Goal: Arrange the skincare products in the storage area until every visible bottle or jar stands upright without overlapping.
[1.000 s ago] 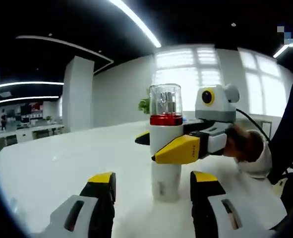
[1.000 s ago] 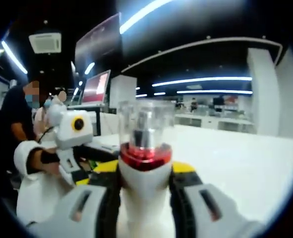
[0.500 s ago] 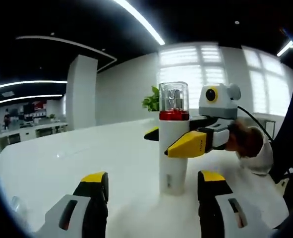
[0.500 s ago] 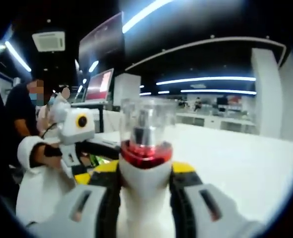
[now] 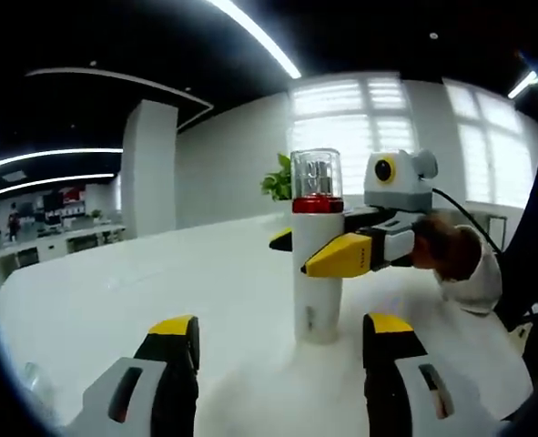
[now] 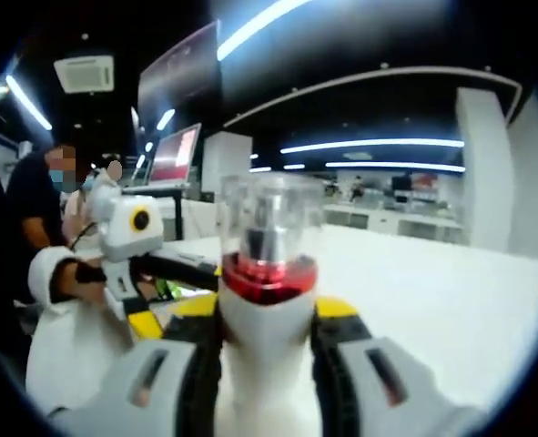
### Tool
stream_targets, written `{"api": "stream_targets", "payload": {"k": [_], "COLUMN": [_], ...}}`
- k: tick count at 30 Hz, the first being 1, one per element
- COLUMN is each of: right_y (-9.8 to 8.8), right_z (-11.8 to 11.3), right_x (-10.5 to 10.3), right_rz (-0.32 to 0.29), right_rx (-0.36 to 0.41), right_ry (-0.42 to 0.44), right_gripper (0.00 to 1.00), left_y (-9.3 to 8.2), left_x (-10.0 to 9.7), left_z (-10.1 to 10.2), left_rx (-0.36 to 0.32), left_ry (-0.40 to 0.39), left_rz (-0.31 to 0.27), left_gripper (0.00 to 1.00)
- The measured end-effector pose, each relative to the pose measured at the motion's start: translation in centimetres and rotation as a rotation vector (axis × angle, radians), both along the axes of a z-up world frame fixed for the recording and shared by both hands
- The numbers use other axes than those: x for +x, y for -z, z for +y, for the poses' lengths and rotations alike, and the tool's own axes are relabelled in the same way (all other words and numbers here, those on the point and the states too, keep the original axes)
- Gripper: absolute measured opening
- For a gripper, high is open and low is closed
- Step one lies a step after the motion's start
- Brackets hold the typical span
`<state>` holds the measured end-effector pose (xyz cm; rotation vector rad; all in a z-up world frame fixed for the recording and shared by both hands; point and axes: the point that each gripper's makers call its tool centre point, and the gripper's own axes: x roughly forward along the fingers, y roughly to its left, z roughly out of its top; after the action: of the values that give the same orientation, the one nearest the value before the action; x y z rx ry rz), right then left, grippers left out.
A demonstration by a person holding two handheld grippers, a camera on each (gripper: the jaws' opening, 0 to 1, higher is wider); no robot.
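Observation:
A tall white bottle (image 5: pixel 318 273) with a red collar and a clear cap stands upright on the white table (image 5: pixel 141 300). In the left gripper view the right gripper (image 5: pixel 328 250) reaches in from the right, its yellow-tipped jaws shut on the bottle's upper body. My left gripper (image 5: pixel 278 341) stands open in front of the bottle, apart from it. In the right gripper view the same bottle (image 6: pixel 267 309) sits squeezed between the right gripper's (image 6: pixel 267 332) own jaws, and the left gripper (image 6: pixel 146 314) shows at the left, held by a hand in a white sleeve.
The table top (image 6: pixel 451 300) stretches wide and bare on all sides of the bottle. A green plant (image 5: pixel 273 185) stands far behind it by the windows. A person (image 6: pixel 32 218) and a monitor (image 6: pixel 177 159) are off to the left in the right gripper view.
The bottle now stands a little farther from my left gripper than one second ago. The right gripper stays shut on it throughout.

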<state>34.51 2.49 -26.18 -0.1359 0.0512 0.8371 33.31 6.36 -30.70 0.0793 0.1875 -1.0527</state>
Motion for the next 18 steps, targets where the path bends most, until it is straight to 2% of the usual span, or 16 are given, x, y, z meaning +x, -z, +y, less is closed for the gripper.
{"api": "stream_targets", "payload": {"k": [9,18], "right_y": [0.4,1.3], "right_z": [-0.7,-1.2], "right_x": [0.0,0.3], "right_rz": [-0.019,0.003], "right_rx": [-0.033,-0.071], "right_ry": [0.012,0.022], "right_gripper": [0.37,0.37], "left_y": [0.1,0.2], "left_x": [0.1,0.2], "left_z": [0.2,0.1], "left_rx": [0.009,0.021], "left_ry": [-0.008,-0.005], "left_rz": [-0.004,-0.009], "left_gripper": [0.75,0.75]}}
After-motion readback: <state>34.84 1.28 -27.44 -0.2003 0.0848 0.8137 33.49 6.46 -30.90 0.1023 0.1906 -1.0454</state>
